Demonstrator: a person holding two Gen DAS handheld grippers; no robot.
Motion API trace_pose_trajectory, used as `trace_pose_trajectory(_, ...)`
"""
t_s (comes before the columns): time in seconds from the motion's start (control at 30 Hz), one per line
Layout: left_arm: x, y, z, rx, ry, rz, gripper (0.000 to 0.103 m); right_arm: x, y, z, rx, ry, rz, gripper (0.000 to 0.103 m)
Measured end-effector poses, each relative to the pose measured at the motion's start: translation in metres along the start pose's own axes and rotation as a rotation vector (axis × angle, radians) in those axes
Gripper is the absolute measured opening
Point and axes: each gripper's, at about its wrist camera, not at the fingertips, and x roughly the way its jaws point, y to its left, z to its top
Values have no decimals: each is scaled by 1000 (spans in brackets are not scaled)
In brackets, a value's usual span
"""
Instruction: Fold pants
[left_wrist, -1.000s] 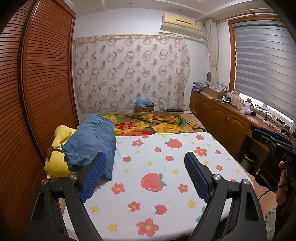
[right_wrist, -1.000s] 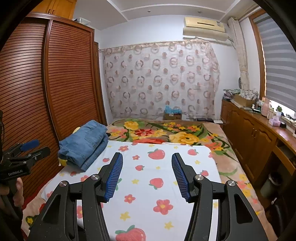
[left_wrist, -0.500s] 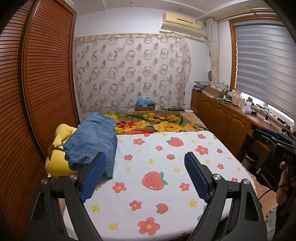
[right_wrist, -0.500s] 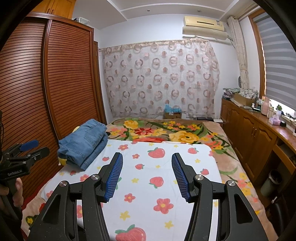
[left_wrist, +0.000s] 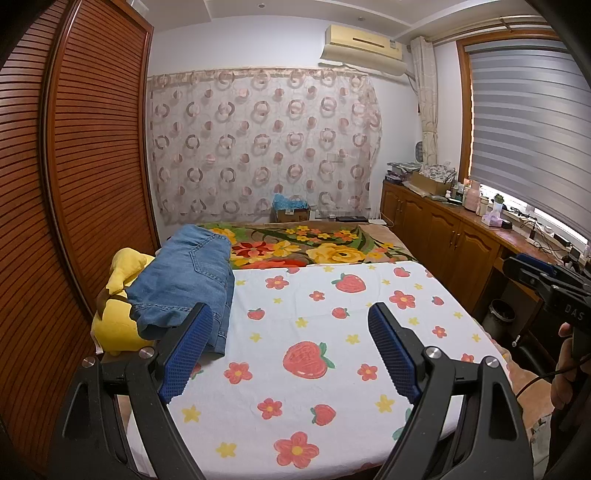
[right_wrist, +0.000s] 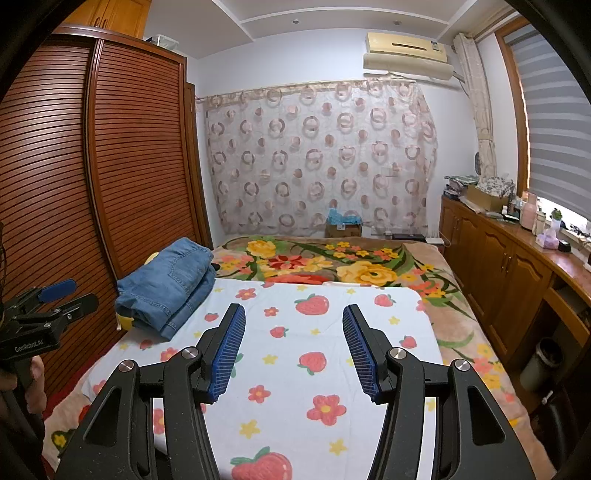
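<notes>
Hovering over the strawberry-print white sheet (left_wrist: 332, 332), both tongs gape empty.
Folded blue denim pants (left_wrist: 184, 280) rest on a yellow plush toy (left_wrist: 114, 325), left tongs (left_wrist: 290, 332) and right tongs (right_wrist: 293, 334) apart.

The bed (left_wrist: 384, 236) fills the lower middle of both views. A brown blanket (left_wrist: 332, 247) with large yellow and red flowers covers its far half, just above frame centre. A white sheet (left_wrist: 332, 332) printed with strawberries and small flowers lies over the near half, down to the bottom of the frame. At the left edge of the sheet, folded blue jeans (left_wrist: 184, 280) rest partly on the cloth and partly on a yellow plush toy (left_wrist: 114, 325) beside the wardrobe.
</notes>
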Motion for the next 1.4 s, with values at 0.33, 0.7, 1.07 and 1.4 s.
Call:
trace_pose_trajectory(0.33,0,-1,1,1,-1,-1,87,-1,0,-1,-4,-6,-2,57)
trace_pose_trajectory(0.7,0,-1,1,2,-1,3,87,-4,0,-3,-3,-17,1,57)
trace_pose_trajectory(1.07,-1,-1,0,3,-4,1,87,-3,0,-4,1,-14,0,57)
trace_pose_trajectory(1.4,-1,-2,-2,4,-5,2,87,-3,1,-5,2,-14,-4,57)
